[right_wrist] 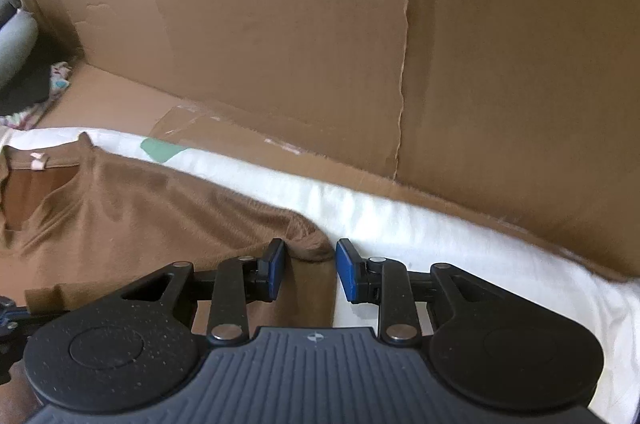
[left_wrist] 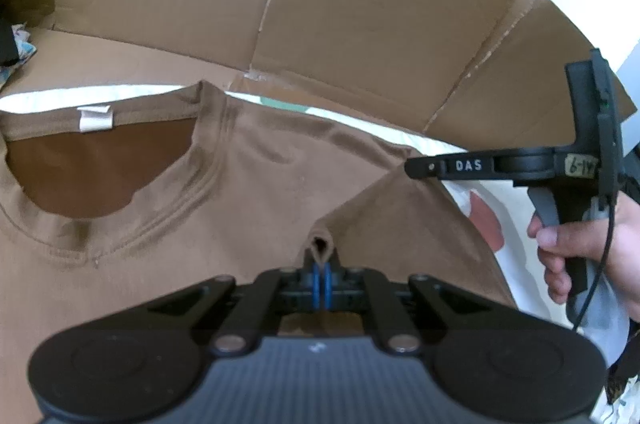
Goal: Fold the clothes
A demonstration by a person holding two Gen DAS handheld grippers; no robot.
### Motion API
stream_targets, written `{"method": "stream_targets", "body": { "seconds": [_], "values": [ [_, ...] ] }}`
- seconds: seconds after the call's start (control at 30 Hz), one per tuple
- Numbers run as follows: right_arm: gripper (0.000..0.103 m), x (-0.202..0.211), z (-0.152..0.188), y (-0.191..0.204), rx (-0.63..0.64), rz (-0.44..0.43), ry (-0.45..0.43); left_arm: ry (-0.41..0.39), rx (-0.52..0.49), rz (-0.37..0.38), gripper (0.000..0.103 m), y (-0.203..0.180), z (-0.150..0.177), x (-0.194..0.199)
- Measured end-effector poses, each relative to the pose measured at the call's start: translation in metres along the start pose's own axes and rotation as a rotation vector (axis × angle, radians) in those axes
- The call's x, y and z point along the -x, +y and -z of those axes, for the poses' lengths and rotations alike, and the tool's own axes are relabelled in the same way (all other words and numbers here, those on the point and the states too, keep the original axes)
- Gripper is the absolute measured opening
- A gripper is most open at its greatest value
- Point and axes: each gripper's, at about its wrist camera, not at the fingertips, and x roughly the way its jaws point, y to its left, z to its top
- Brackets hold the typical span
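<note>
A brown T-shirt (left_wrist: 248, 192) lies flat, its neckline and white label (left_wrist: 95, 118) at the left. My left gripper (left_wrist: 322, 270) is shut on a small pinched fold of the shirt's fabric, which pokes up between the blue pads. My right gripper (right_wrist: 310, 270) is open, blue pads (right_wrist: 347, 270) apart, and the shirt's rounded shoulder edge (right_wrist: 312, 248) sits in the gap between them. Seen side-on in the left wrist view, the right gripper (left_wrist: 414, 168) is held by a hand (left_wrist: 560, 244), with its tip at the shirt's right edge.
A white padded sheet (right_wrist: 420, 224) lies under the shirt. Tall brown cardboard walls (right_wrist: 280, 44) stand close behind and curve round to the right (left_wrist: 520, 76). Loose patterned cloth and dark clutter (right_wrist: 36, 92) sit beyond the cardboard at the far left.
</note>
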Motion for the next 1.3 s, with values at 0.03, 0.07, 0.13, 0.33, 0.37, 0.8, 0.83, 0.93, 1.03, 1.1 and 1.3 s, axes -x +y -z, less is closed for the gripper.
{"method": "stream_targets", "body": {
  "seconds": [0.03, 0.07, 0.13, 0.33, 0.37, 0.8, 0.83, 0.93, 1.03, 1.1, 1.3],
  "values": [
    [0.032, -0.001, -0.001, 0.001, -0.002, 0.012, -0.003, -0.001, 0.002, 0.0, 0.003, 0.0, 0.0, -0.001],
    [0.03, -0.002, -0.002, 0.001, -0.003, 0.022, -0.005, -0.001, 0.003, 0.0, 0.003, 0.001, 0.0, -0.002],
    [0.029, -0.003, -0.003, 0.001, 0.014, 0.037, -0.008, 0.006, 0.009, 0.0, 0.003, 0.003, 0.0, -0.006],
    [0.029, 0.006, -0.009, -0.01, -0.009, -0.019, 0.017, 0.026, 0.025, 0.005, 0.007, 0.009, -0.008, -0.008],
    [0.03, 0.013, -0.008, -0.014, 0.0, -0.038, 0.009, 0.027, 0.03, 0.006, 0.011, 0.01, -0.009, -0.006],
    [0.031, 0.085, 0.067, -0.022, 0.05, -0.134, 0.03, 0.048, 0.105, -0.007, 0.04, -0.003, 0.01, 0.023],
    [0.031, 0.086, 0.073, -0.02, 0.05, -0.13, 0.036, 0.054, 0.104, -0.016, 0.04, -0.008, 0.013, 0.024],
    [0.031, 0.089, 0.087, -0.018, 0.051, -0.122, 0.055, 0.068, 0.099, -0.036, 0.04, -0.022, 0.025, 0.027],
    [0.031, 0.092, 0.098, -0.015, 0.075, -0.115, 0.07, 0.078, 0.114, -0.037, 0.04, -0.034, 0.038, 0.029],
    [0.031, 0.095, 0.104, -0.013, 0.094, -0.106, 0.083, 0.092, 0.118, -0.039, 0.04, -0.042, 0.048, 0.03],
    [0.031, 0.103, 0.119, -0.011, 0.112, -0.084, 0.102, 0.119, 0.089, -0.054, 0.039, -0.065, 0.072, 0.034]
  ]
}}
